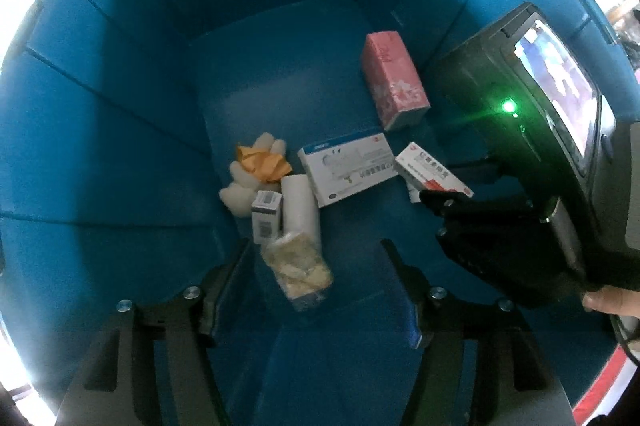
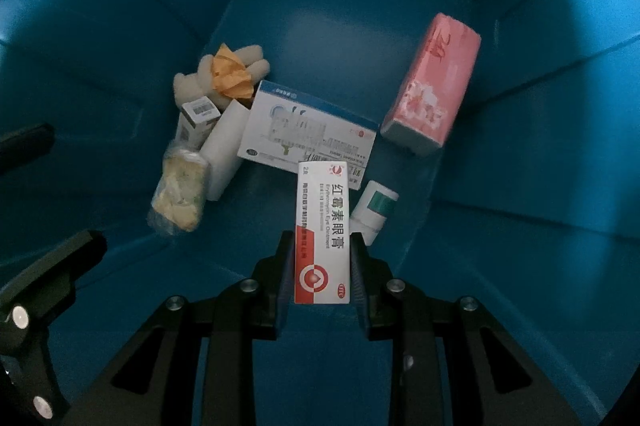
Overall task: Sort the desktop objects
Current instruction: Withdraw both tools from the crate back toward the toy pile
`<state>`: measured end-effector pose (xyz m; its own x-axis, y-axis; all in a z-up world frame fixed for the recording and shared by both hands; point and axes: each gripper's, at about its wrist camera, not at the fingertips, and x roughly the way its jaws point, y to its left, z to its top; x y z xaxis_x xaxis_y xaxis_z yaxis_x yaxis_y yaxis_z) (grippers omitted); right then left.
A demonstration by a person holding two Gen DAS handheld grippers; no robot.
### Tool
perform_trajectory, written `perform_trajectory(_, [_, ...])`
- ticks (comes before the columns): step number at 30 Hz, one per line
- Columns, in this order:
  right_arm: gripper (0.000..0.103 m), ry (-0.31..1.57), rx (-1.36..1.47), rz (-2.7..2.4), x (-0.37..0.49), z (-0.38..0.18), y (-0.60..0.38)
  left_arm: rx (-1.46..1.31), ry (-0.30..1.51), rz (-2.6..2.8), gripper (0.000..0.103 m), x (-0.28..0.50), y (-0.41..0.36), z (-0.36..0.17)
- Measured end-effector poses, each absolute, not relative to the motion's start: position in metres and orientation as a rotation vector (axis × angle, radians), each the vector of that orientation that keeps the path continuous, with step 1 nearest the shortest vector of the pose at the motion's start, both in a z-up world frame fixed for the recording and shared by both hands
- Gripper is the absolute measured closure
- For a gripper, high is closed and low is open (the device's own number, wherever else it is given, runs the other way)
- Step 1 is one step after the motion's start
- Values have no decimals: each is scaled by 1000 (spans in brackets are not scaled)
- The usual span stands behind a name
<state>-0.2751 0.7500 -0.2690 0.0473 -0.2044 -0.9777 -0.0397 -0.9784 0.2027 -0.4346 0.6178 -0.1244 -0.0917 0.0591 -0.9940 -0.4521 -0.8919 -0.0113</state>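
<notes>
Deep inside the blue bin (image 2: 120, 6), the right gripper (image 2: 322, 258) is clenched on the red-and-white ointment box (image 2: 322, 226), whose long axis runs along the fingers, above the bin floor. Beside it, the left gripper (image 1: 316, 274) hangs released, holding nothing.

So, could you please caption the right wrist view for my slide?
Right gripper holding a red-and-white ointment box over the blue bin.

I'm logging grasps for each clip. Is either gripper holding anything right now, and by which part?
The right gripper holds the red-and-white ointment box by its long side edges, near its lower end. The left gripper is open and holds nothing.
</notes>
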Motion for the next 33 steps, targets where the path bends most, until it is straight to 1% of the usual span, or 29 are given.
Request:
perform_trajectory(2, [77,-259,2191,-2076,-276,-270,751,-1837,428,2050,40,-433,616,-123])
perform_trajectory(5, [77,-306,2206,-2071,-277,-271,755,-1831,428,2055,37,-432,614,-120])
perform_trajectory(7, [73,-335,2211,-2069,-278,-271,758,-1823,424,2060,35,-430,613,-117])
perform_trajectory(8, [58,-346,2211,-2070,-278,-271,759,-1818,420,2065,34,-430,612,-115])
perform_trajectory(9, [35,-353,2208,-2076,-278,-271,759,-1814,417,2069,34,-430,612,-114])
perform_trajectory(10, [26,-359,2205,-2081,-278,-270,760,-1810,413,2073,34,-430,611,-112])
perform_trajectory(11, [21,-364,2201,-2087,-278,-269,760,-1805,410,2075,34,-429,610,-110])
perform_trajectory(18, [21,-373,2170,-2129,-276,-253,759,-1771,392,2098,34,-424,606,-103])
perform_trajectory(24, [21,-390,2113,-2187,-265,-223,760,-1668,376,2166,34,-410,595,-77])
perform_trajectory(25, [21,-396,2096,-2198,-262,-216,760,-1641,368,2187,33,-407,591,-70])
perform_trajectory(29, [21,-428,1983,-2273,-243,-181,755,-1478,349,2287,24,-385,572,-36])
perform_trajectory(33, [21,-452,1885,-2348,-223,-152,735,-1334,307,2341,22,-360,548,-8])
